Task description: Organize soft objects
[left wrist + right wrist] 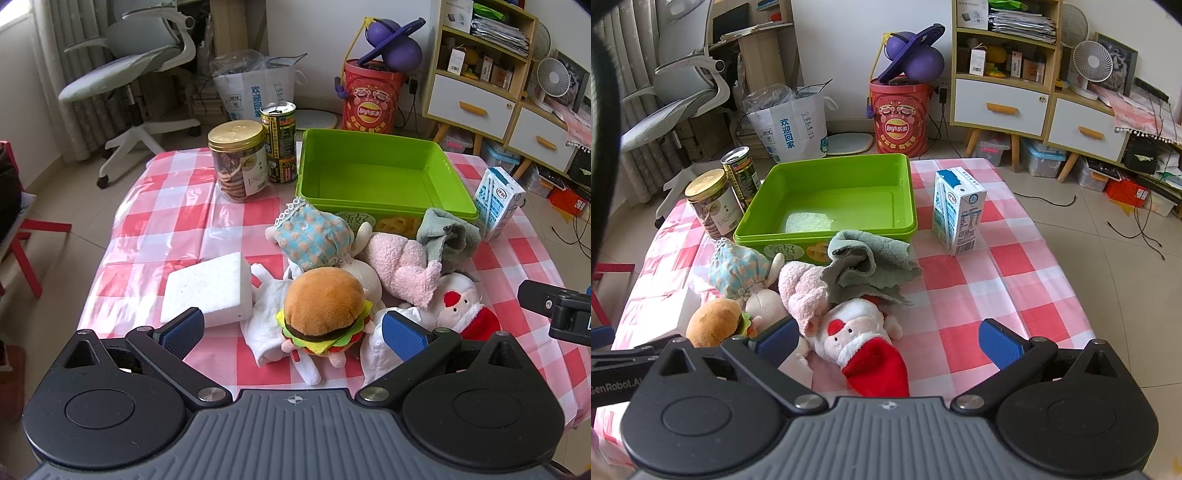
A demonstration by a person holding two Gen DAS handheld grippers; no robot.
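A pile of soft things lies in front of an empty green bin [373, 177] [831, 199]: a burger plush [325, 310] [714, 321], a blue patterned doll [314, 240] [738, 269], a pink plush [402, 266] [801, 291], a grey-green cloth [447, 232] [868, 262], a Santa plush [465, 306] [860, 339], and a white sponge block [208, 290]. My left gripper [293, 334] is open, its jaws on either side of the burger plush. My right gripper [890, 343] is open, with the Santa plush between its jaws.
A cookie jar [238, 160] [713, 203] and a tin can [279, 142] [740, 175] stand left of the bin. A milk carton [496, 203] [956, 210] stands to its right. The checked tablecloth [997, 280] is bare at the right. An office chair and shelves stand behind the table.
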